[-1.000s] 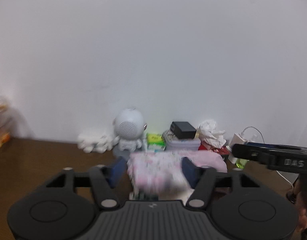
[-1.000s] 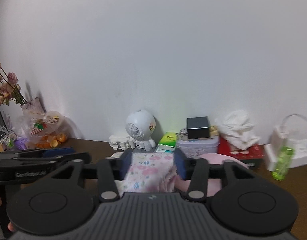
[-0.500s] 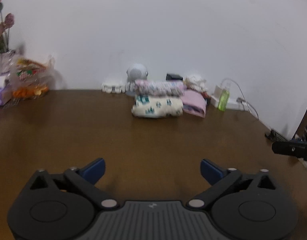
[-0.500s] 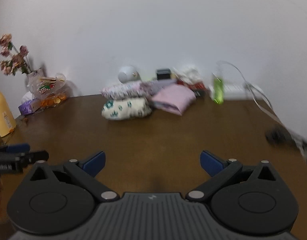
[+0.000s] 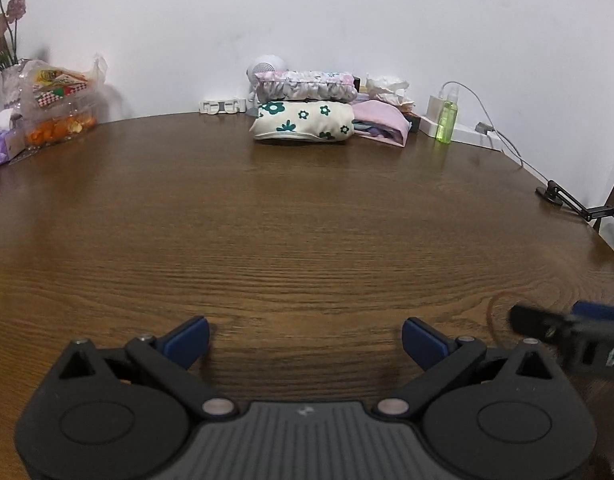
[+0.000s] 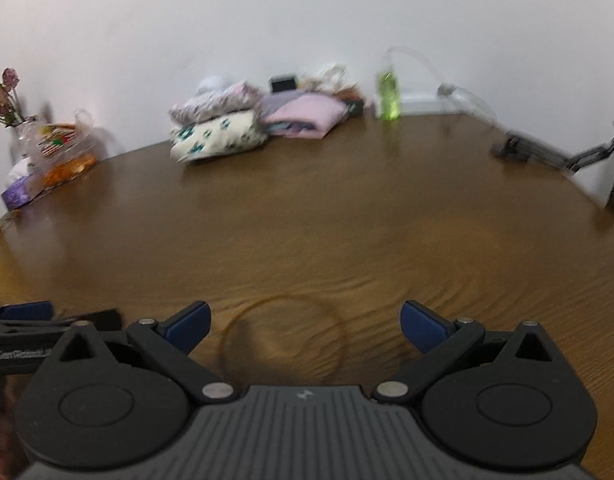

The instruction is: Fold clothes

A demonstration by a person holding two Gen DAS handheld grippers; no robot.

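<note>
A lived-in home room: a wooden worktop (image 5: 307, 220) against a white wall, with folded clothes (image 5: 305, 122) at 12 o'clock and a flower vase (image 5: 11, 80) at 10 o'clock.

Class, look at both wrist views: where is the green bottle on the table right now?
The green bottle stands upright at the table's far edge by the wall, right of the folded pink garment and beside a white charger; the right wrist view shows it too.

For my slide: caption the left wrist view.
Open left hand-held gripper over a bare wooden table; folded clothes stacked by the wall.
</note>
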